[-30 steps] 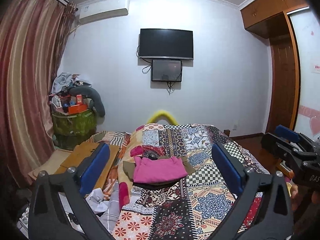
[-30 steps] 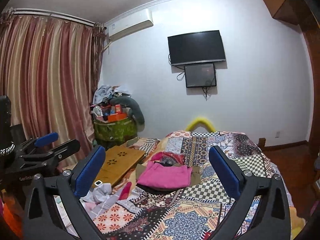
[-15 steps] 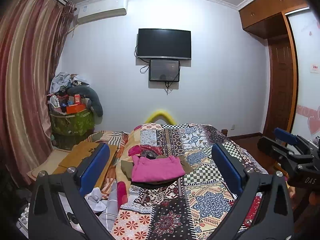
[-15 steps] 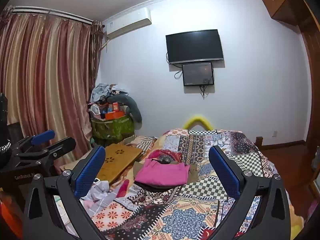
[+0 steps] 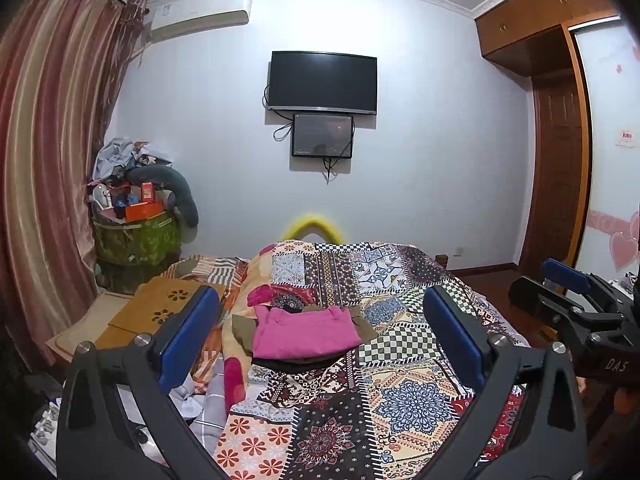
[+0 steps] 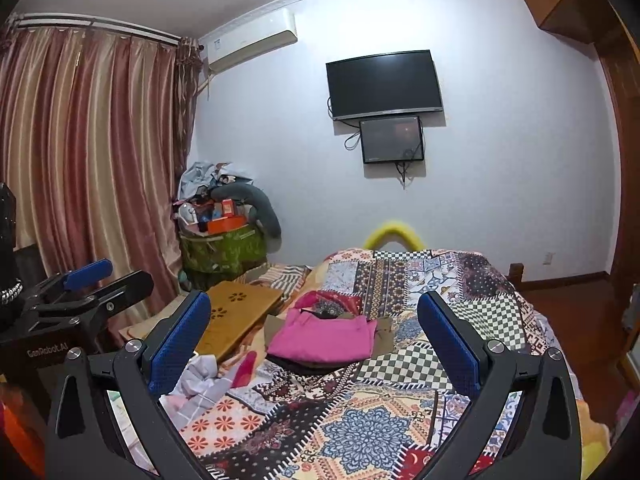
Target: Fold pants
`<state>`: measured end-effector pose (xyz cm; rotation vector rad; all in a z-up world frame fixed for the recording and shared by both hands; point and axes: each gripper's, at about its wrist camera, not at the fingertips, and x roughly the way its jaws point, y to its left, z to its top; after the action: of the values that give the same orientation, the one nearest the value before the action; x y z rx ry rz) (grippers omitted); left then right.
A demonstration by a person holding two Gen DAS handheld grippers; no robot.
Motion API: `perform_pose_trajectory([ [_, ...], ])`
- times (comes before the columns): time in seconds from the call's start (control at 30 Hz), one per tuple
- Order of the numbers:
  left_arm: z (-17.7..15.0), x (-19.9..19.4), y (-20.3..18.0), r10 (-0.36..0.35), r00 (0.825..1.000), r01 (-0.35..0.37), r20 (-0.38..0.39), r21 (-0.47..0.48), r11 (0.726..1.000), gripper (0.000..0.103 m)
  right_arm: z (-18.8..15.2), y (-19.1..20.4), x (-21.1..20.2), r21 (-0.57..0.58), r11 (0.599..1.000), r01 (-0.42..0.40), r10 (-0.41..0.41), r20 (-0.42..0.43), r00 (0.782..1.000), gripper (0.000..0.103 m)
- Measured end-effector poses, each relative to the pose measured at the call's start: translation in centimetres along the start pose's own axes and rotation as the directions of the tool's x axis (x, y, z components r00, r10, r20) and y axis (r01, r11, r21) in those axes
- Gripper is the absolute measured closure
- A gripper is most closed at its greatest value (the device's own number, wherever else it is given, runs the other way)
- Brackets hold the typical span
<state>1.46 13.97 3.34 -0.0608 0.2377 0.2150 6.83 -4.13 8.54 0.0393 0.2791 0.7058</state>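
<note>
I held both tools, left gripper (image 5: pixel 320 336) & right gripper (image 6: pixel 312 336), spread wide w/ nothing between pads, raised above the quilt (image 5: pixel 400 392) so the pink folded pants (image 5: pixel 304 334), mid-frame atop a dark pile, stayed in sight.

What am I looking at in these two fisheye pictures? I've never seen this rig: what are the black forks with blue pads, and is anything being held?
Each fork is a hand-held two-finger gripper with a camera behind it. One picture looks along the left gripper, the other along the right gripper; each also shows the other gripper at its edge. Both are open and hold nothing, raised above a bed with a patchwork quilt. On the quilt lies a pink folded garment atop darker clothes; whether it is pants I cannot tell. A wooden lap desk lies to the left.
</note>
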Motion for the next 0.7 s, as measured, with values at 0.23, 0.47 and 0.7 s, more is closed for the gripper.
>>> perform_pose_trajectory([
  [0.23,0.05,0.19,0.12,-0.004,1.0,0.004,-0.008,-0.001,1.0,0.0,0.06,-0.05,-0.29,0.007,1.0,0.004,-0.004,0.002,1.0,0.0],
  [0.47,0.23,0.04,0.24,-0.01,1.0,0.01,-0.001,0.002,1.0,0.0,0.37,0.15,-0.56,0.003,1.0,0.01,-0.01,0.008,1.0,0.0],
  [0.7,0.35,-0.13,-0.08,-0.016,1.0,0.016,0.003,0.012,1.0,0.0,0.47,0.09,-0.77,0.007,1.0,0.017,-0.017,0.014,1.0,0.0],
])
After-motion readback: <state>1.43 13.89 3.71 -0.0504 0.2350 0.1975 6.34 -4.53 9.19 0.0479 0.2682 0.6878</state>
